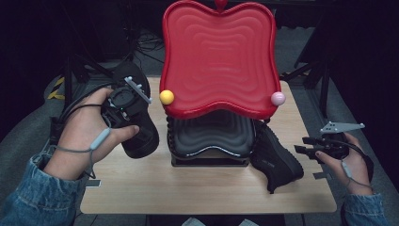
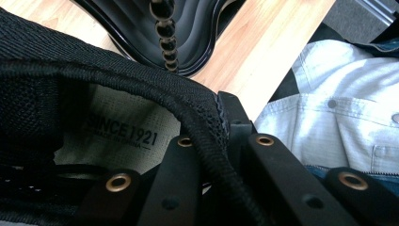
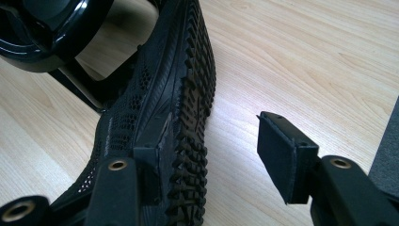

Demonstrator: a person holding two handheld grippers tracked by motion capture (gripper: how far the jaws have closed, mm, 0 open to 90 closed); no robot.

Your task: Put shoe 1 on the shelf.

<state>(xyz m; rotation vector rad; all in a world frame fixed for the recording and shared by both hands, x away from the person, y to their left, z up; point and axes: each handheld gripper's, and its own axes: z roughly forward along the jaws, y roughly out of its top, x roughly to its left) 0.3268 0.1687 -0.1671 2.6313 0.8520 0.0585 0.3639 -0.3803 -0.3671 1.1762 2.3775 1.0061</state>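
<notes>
Left gripper (image 2: 221,160): jaws clamped on collar of left black shoe (image 1: 136,125), held above table (image 1: 207,193), long axis steep, toe down and toward viewer. Right gripper (image 3: 211,160): jaws spread, astride sole of right black shoe (image 1: 275,157), lying on its side beside black-and-red case (image 1: 216,56).

I note a light wooden table (image 1: 141,188) with a pale grain, its near edge at six o'clock. At its centre stands a black two-tier rack (image 1: 209,136), its base resting directly on the wood and bearing a red wavy tray (image 1: 219,56) toward twelve o'clock. At four o'clock from the rack a black shoe (image 1: 275,157) lies on its side on the tabletop, its treaded sole turned toward three o'clock, touching the rack's base.
</notes>
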